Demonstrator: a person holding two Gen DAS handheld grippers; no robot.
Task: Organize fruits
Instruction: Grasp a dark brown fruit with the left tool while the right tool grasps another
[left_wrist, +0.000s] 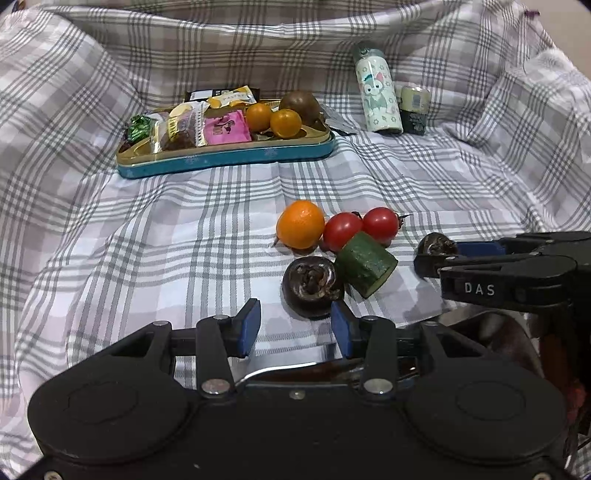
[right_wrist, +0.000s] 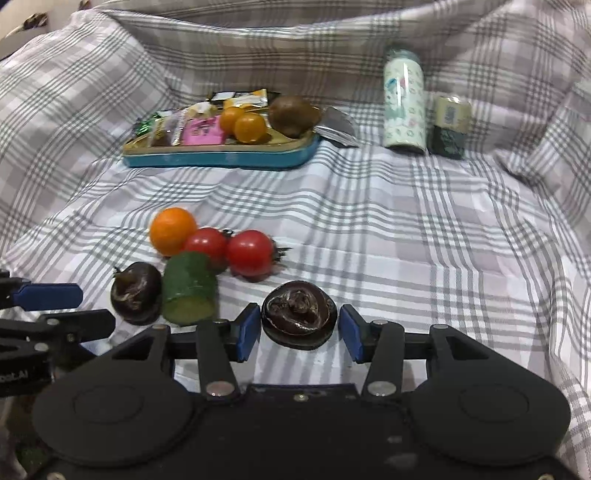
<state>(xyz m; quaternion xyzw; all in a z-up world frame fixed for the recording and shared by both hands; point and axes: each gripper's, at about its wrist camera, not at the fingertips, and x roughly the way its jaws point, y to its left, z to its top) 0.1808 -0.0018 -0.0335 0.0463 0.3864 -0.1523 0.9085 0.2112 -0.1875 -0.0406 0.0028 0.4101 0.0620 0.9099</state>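
The right gripper (right_wrist: 297, 328) is held with its jaws apart around a dark water chestnut (right_wrist: 299, 319) on the checked cloth (right_wrist: 424, 240); small gaps are seen at both pads. The left gripper (left_wrist: 295, 326) is open and empty, just before a second water chestnut (left_wrist: 313, 282). Beside this one a cucumber piece (left_wrist: 367, 264), two tomatoes (left_wrist: 341, 230) and an orange (left_wrist: 300, 229) are clustered. Farther back, a blue tin tray (left_wrist: 229, 158) with snacks, small oranges and a kiwi is placed.

Both wrist cameras look forward and steeply down from close over the checked cloth (left_wrist: 184, 229), side by side, sharing the fruit cluster and the far tin tray (right_wrist: 221, 159).
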